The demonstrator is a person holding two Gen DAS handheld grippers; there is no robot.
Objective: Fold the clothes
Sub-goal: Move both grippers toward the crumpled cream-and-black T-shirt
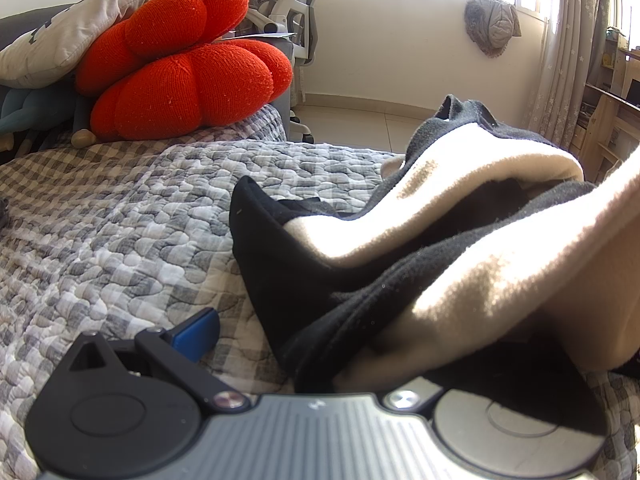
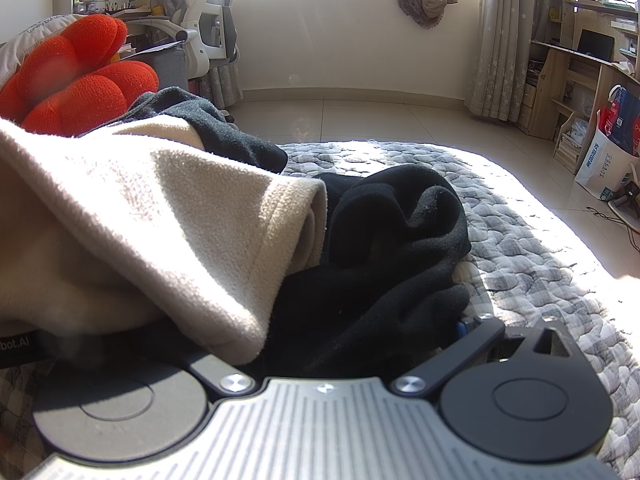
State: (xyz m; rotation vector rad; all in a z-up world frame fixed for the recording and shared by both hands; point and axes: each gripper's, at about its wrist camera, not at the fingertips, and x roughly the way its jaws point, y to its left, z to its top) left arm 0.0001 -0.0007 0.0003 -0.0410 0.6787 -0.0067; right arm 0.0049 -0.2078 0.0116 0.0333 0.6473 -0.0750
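A black and cream fleece garment [image 1: 420,240] lies bunched on the checked quilt [image 1: 120,220]. It rises in folds to the right in the left wrist view. My left gripper [image 1: 320,328] is spread wide. Its blue-padded left finger [image 1: 196,334] stands bare, clear of the cloth, while the right finger is hidden under the fleece. In the right wrist view the garment [image 2: 160,208] covers the left half, cream on top and black [image 2: 392,240] beside it. My right gripper [image 2: 320,320] is also spread wide, with cloth heaped across the gap. Only its right finger [image 2: 476,326] shows.
A red knitted cushion [image 1: 180,64] and a pale pillow [image 1: 60,36] sit at the bed's far left. Beyond the quilt's edge [image 2: 540,208] is tiled floor [image 2: 380,120]. There stand a white office chair [image 2: 204,28], wooden shelves [image 2: 580,72] and a paper bag [image 2: 612,152].
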